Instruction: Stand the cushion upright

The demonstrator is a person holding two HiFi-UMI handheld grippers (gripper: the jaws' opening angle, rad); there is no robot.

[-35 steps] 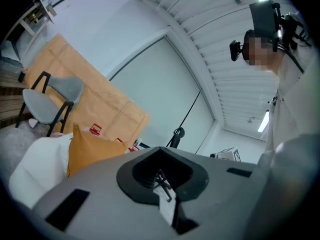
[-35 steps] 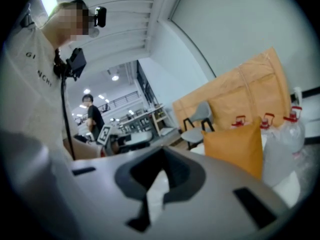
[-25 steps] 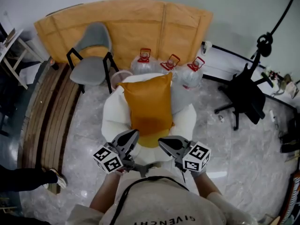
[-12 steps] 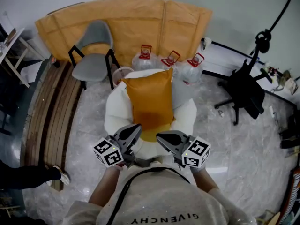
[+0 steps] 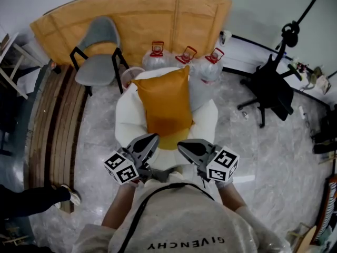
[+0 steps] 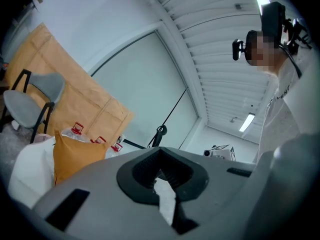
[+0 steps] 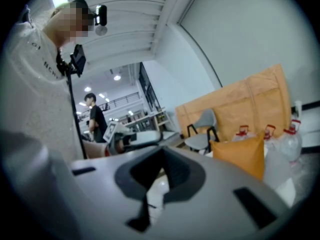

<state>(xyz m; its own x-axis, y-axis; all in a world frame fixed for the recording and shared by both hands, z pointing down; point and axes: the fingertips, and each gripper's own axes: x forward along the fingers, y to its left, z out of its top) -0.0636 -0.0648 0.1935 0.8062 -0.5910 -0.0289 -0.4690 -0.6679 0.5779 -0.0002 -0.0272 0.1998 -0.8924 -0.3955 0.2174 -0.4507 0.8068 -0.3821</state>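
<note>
Both tools are fully closed and hold nothing. The left gripper (image 5: 152, 139) has its 2 jaws pressed together with only pale floor showing through the notch, and the right gripper (image 5: 182, 146) is the same. They sit side by side close to the person's chest, tips aimed at the white armchair (image 5: 124, 121) just ahead, and neither touches it.

The orange cushion (image 5: 165, 105) stands on the armchair's seat, long side up. Its top corners are raised and its back leans on the backrest. Its lower end meets the seat just beyond the gripper tips. By the look of it the cushion is already upright, so the job now is to leave it alone. Keep both grippers clear of that lower end, because a brush there could tip the cushion forward. Should it slump, I would nudge the base back into the crease between seat and backrest, not push at the top.

The armchair stands on a pale marbled floor (image 5: 100, 141). Behind it are 3 clear water jugs (image 5: 157, 57) with red handles. Beyond those, a tan wrapped panel (image 5: 131, 21) leans on the wall. A grey chair (image 5: 98, 62) is to the left beside stacked wooden boards (image 5: 52, 120), and a black office chair (image 5: 271, 91) is to the right.
</note>
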